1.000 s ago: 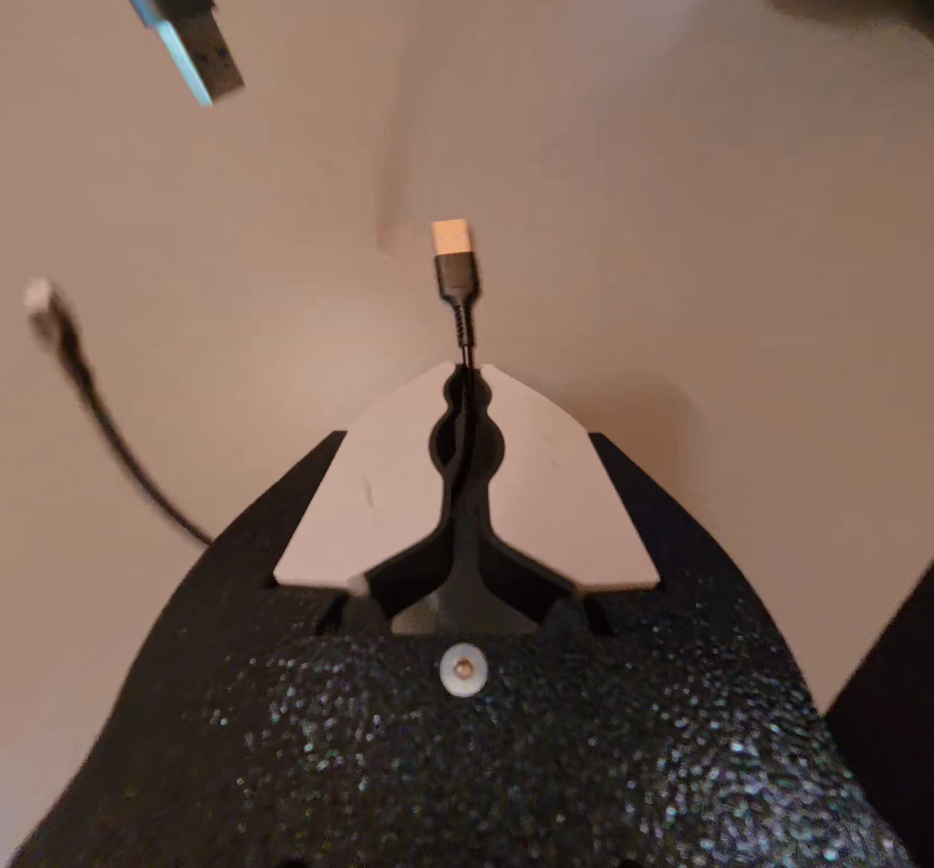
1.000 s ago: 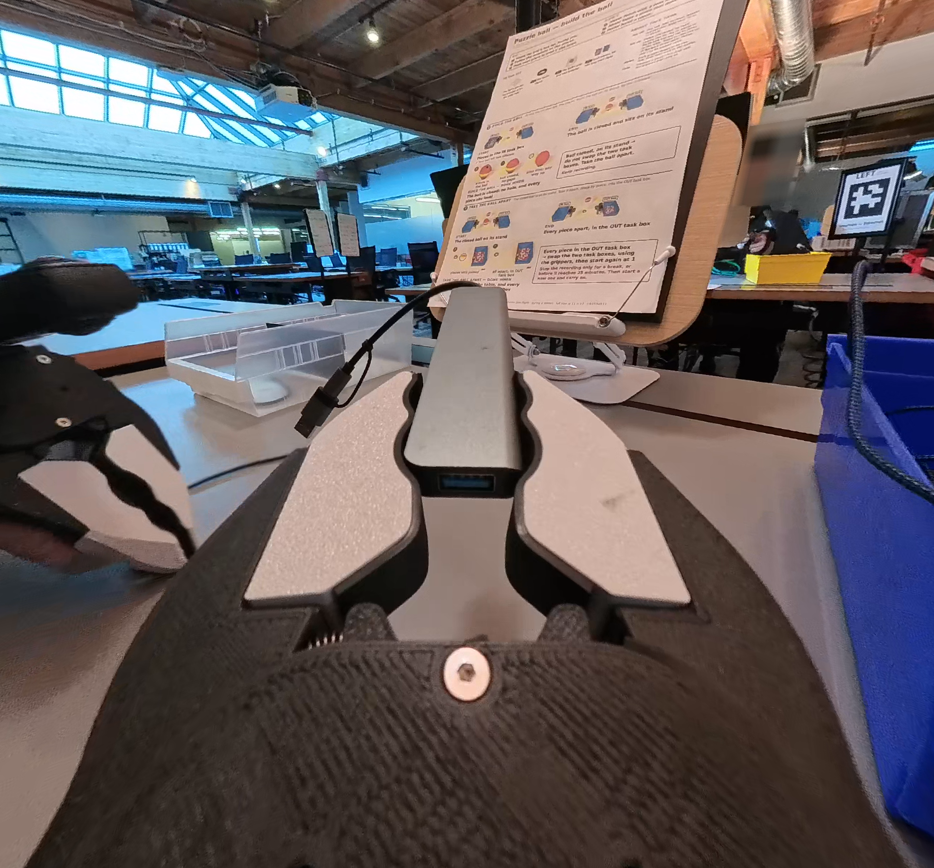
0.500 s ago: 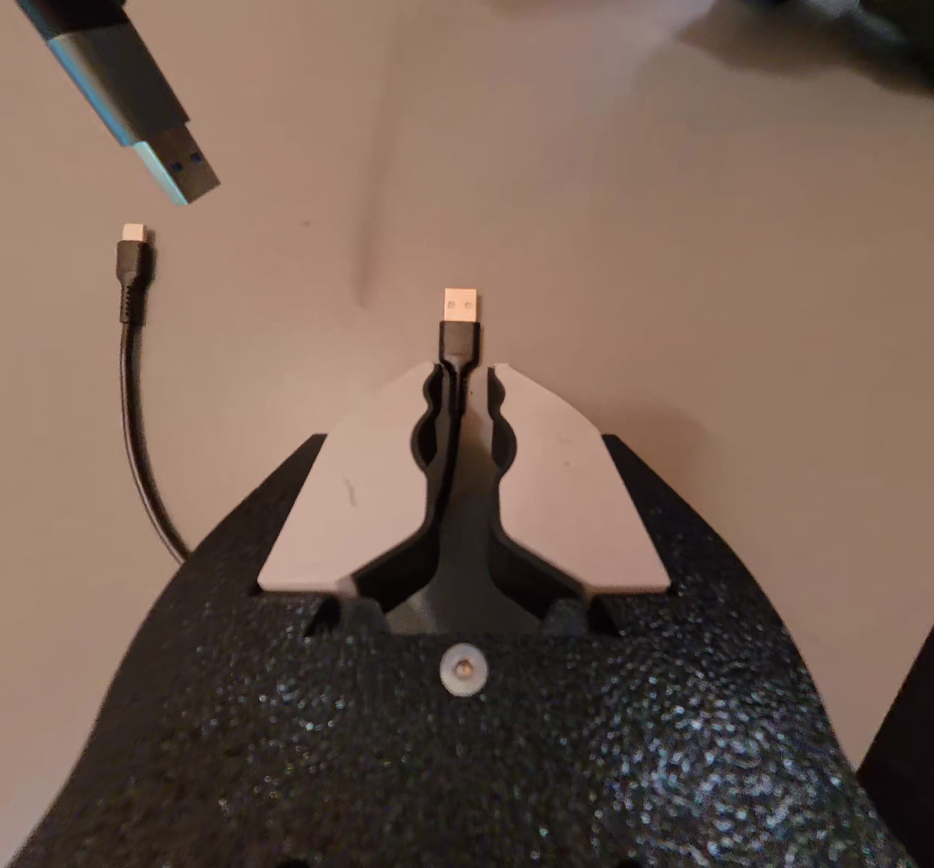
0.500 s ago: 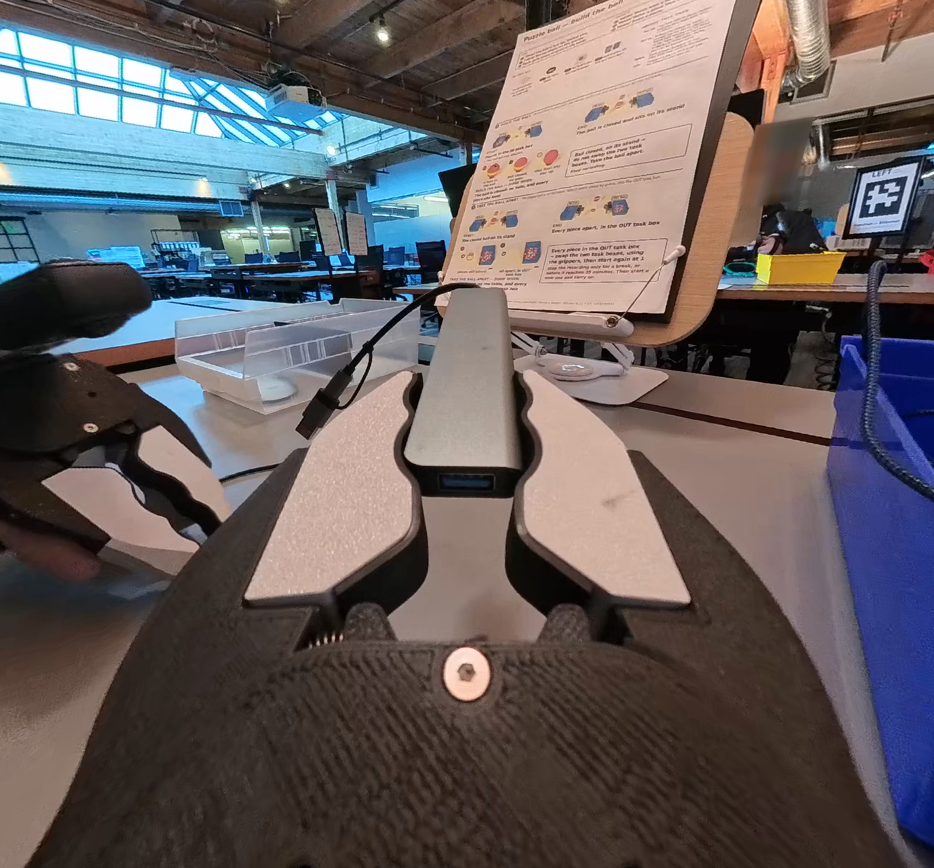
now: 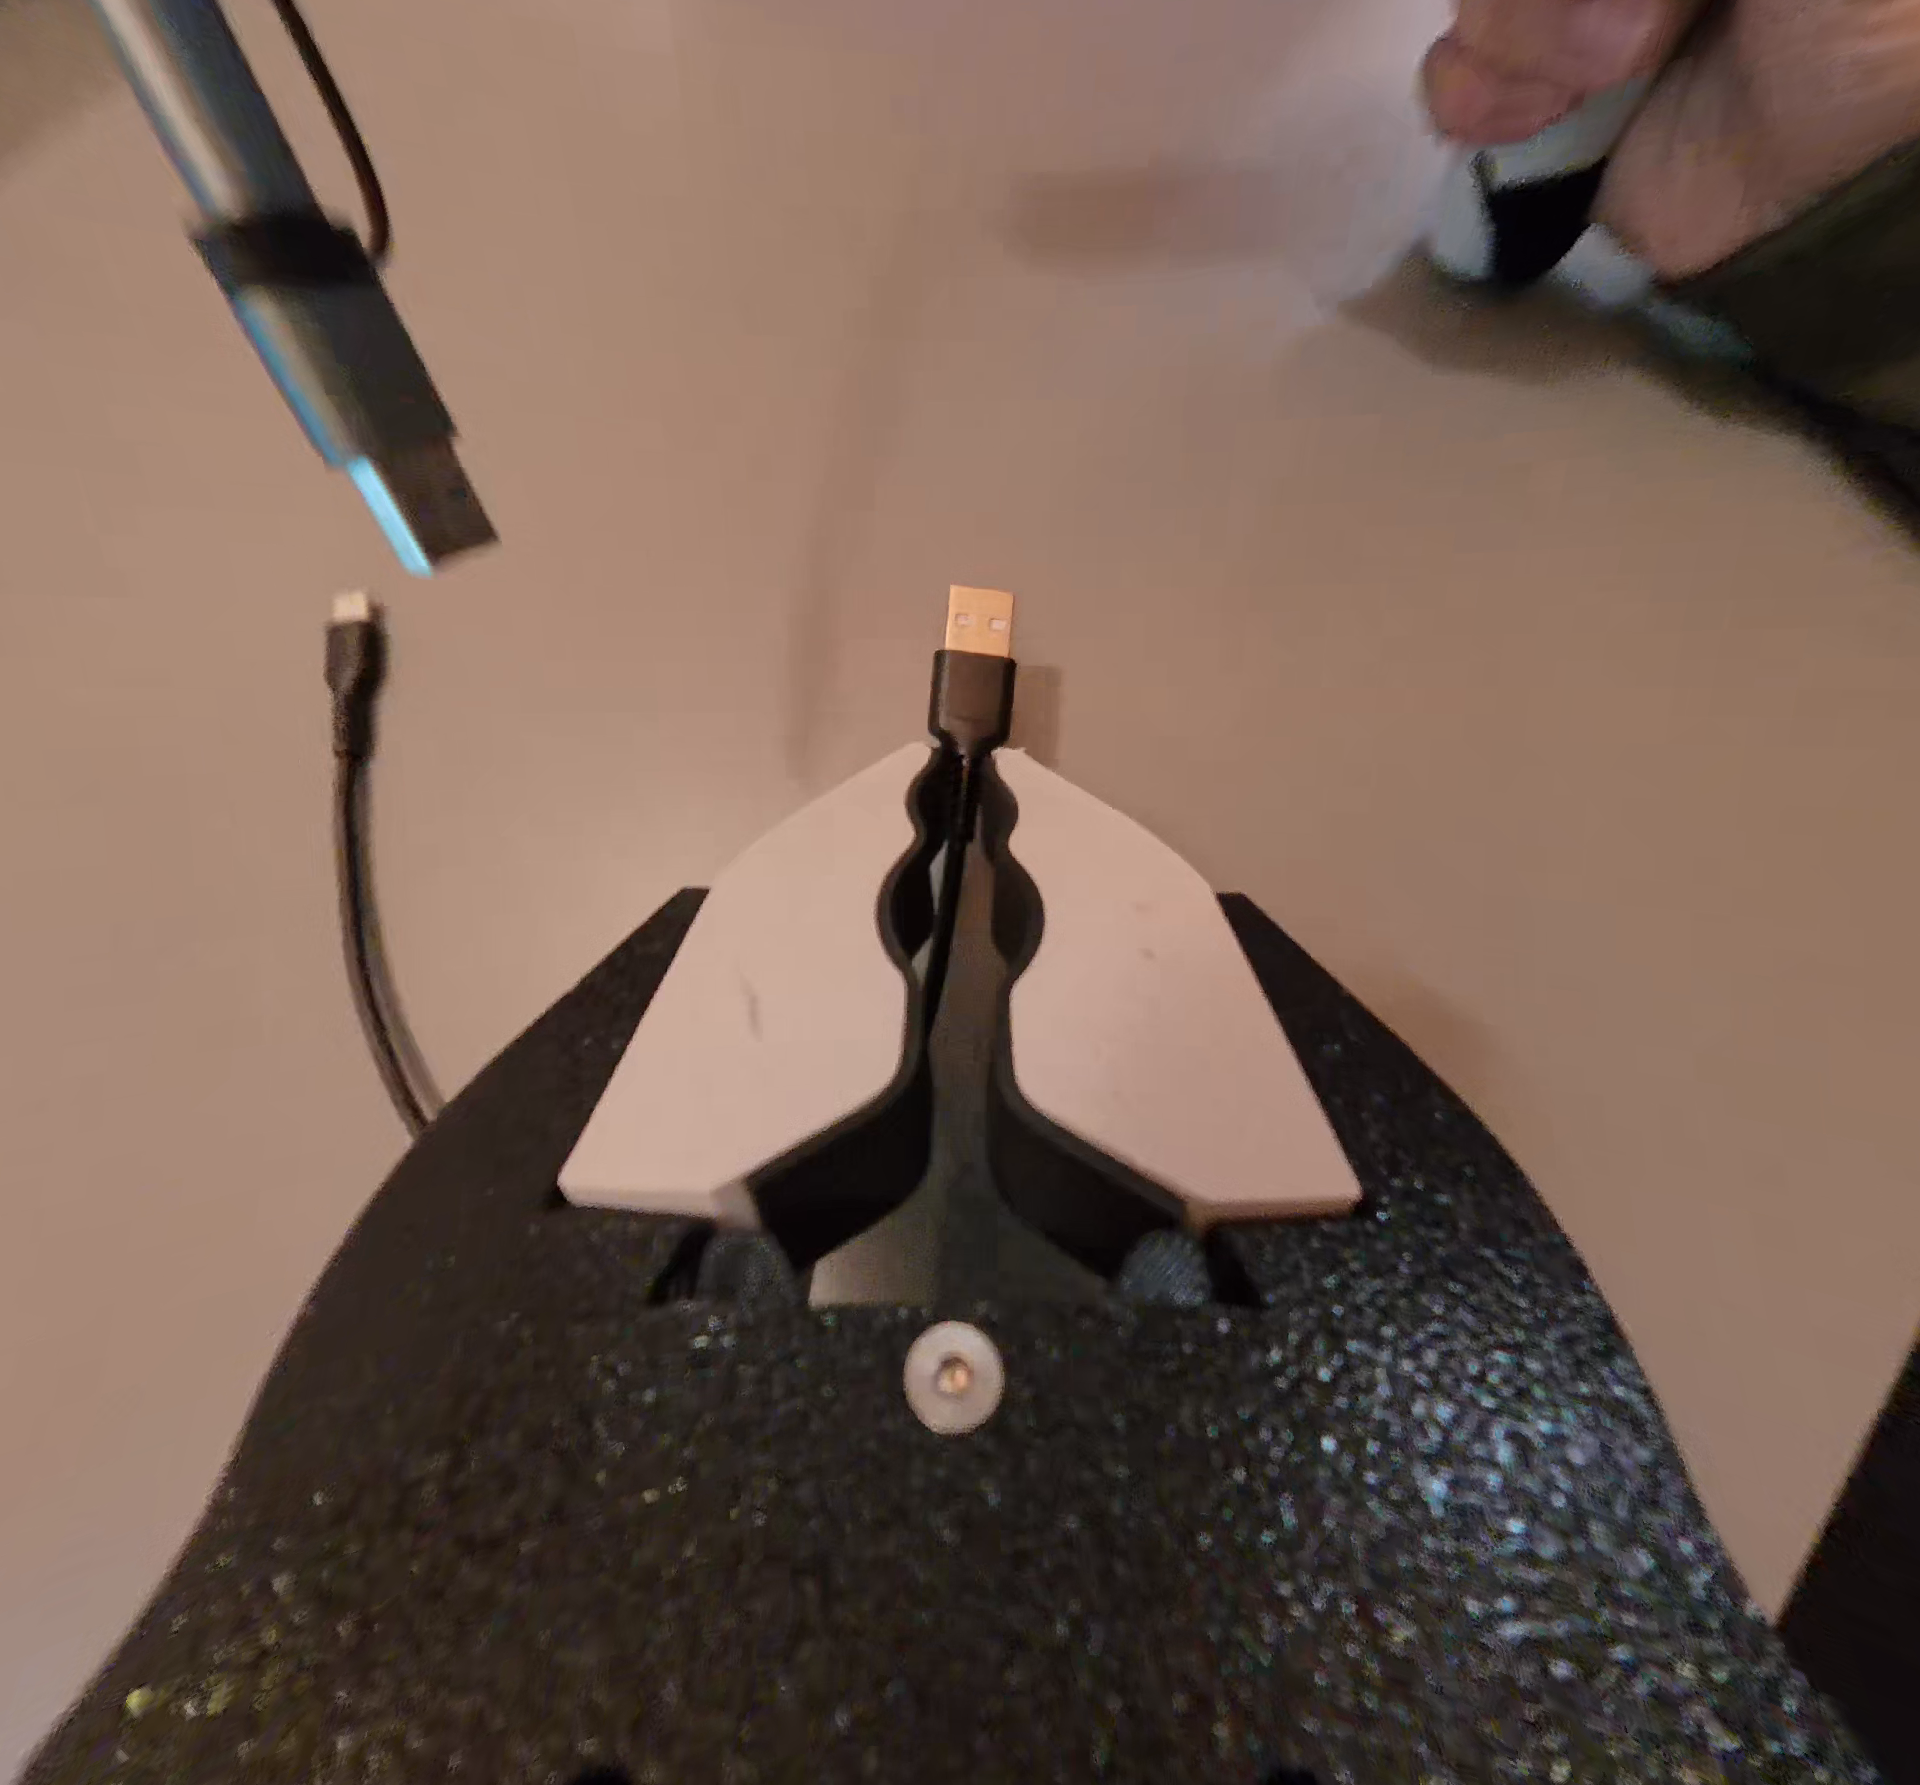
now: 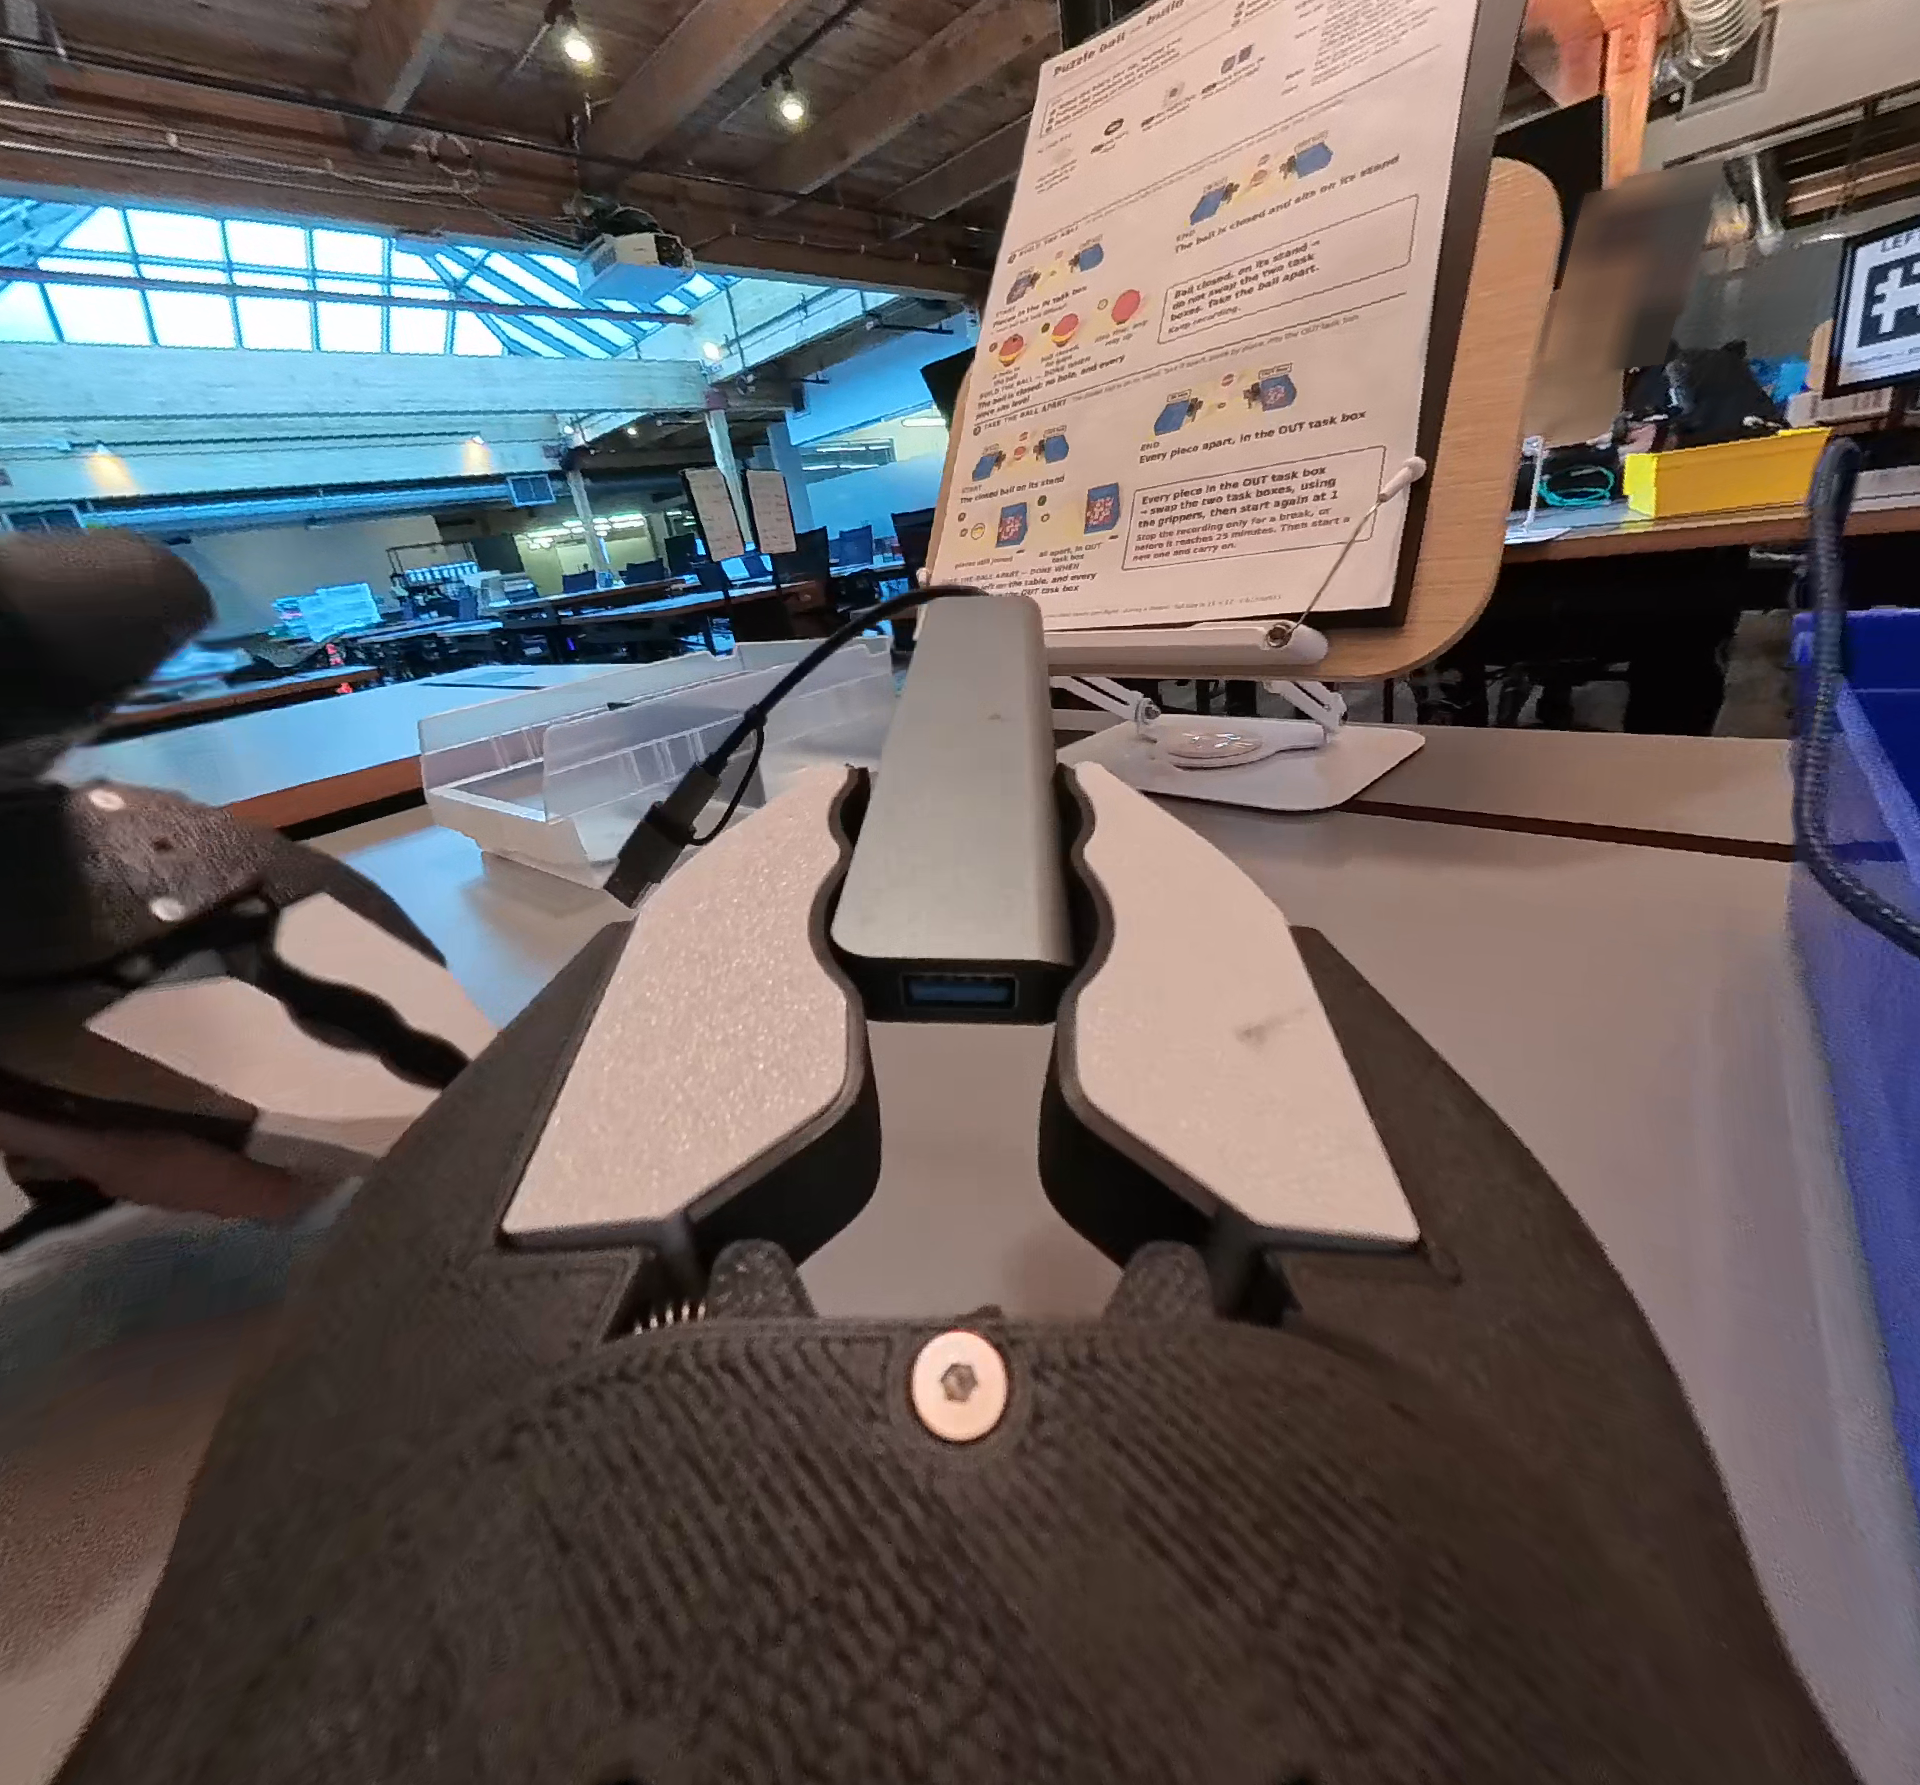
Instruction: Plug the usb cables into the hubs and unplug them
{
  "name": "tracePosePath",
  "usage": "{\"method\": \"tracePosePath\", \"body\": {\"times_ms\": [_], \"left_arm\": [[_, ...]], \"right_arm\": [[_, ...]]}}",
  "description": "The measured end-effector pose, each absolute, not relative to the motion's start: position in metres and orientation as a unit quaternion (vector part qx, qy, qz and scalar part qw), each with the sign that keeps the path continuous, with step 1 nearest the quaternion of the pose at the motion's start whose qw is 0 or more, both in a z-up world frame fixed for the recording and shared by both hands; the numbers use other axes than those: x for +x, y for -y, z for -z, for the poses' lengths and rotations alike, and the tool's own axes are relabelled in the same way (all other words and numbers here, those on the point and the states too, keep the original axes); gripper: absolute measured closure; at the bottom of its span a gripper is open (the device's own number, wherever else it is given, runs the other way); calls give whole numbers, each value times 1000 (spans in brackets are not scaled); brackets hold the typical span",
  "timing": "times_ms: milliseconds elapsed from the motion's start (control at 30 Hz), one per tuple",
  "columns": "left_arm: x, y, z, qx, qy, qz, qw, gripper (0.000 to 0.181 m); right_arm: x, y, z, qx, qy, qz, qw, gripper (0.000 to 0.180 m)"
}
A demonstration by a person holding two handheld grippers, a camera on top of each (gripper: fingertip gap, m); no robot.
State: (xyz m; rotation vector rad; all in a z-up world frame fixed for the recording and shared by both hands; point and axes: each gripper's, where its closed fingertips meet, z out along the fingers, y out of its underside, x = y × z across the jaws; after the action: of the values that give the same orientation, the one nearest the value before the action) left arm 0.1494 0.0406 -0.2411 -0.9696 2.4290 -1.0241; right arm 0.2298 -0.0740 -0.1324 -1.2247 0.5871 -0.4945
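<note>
Between the fingertips of the left gripper (image 5: 971, 748), a black USB cable (image 5: 951, 904) is pinched, the fingers being nearly closed on the cord just behind its plug. Its USB-A plug (image 5: 980, 621), gold-toned metal with a black housing, is held clear of the tips above the beige tabletop (image 5: 1247, 592). The cable's other end (image 5: 353, 665), a small connector, is seen lying flat on the tabletop to the left. A second connector (image 5: 416, 478), dangling from a dark lead, is seen hanging at upper left, blurred. A person's hand (image 5: 1662, 73) is visible at upper right, blurred.

Within the right gripper (image 6: 961, 779), a grey USB hub (image 6: 961, 800) is clamped lengthwise, the fingers held apart only by the hub's width. One blue port (image 6: 958, 992) is turned toward the camera. A blue bin (image 6: 1860, 904) is noted at the right edge, a document stand (image 6: 1247, 281) behind, and a clear tray (image 6: 623, 759) at left.
</note>
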Motion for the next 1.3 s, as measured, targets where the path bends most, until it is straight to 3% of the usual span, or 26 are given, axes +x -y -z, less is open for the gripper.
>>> {"method": "tracePosePath", "body": {"times_ms": [33,133,333,533,767,967,1133,1300], "left_arm": [[149,-37,232,-336,-849,372,165,176],[147,-28,198,-321,-830,434,142,176],[129,-12,123,-263,-719,643,-9,176],[114,-21,98,-220,-645,729,-66,176],[122,-31,112,-244,-675,696,-23,176],[143,-53,208,-297,-856,406,118,176],[134,-43,254,-211,-914,320,132,176],[134,-40,263,-205,-917,320,123,175]], "right_arm": [[229,72,133,-564,-265,228,748,145],[228,70,133,-570,-259,237,742,145],[228,71,133,-568,-260,236,745,145],[226,67,133,-575,-250,240,741,145],[223,64,134,-584,-239,249,735,145],[223,64,134,-583,-240,246,736,145],[222,62,134,-586,-234,249,735,145],[222,61,134,-589,-233,249,733,145]]}}
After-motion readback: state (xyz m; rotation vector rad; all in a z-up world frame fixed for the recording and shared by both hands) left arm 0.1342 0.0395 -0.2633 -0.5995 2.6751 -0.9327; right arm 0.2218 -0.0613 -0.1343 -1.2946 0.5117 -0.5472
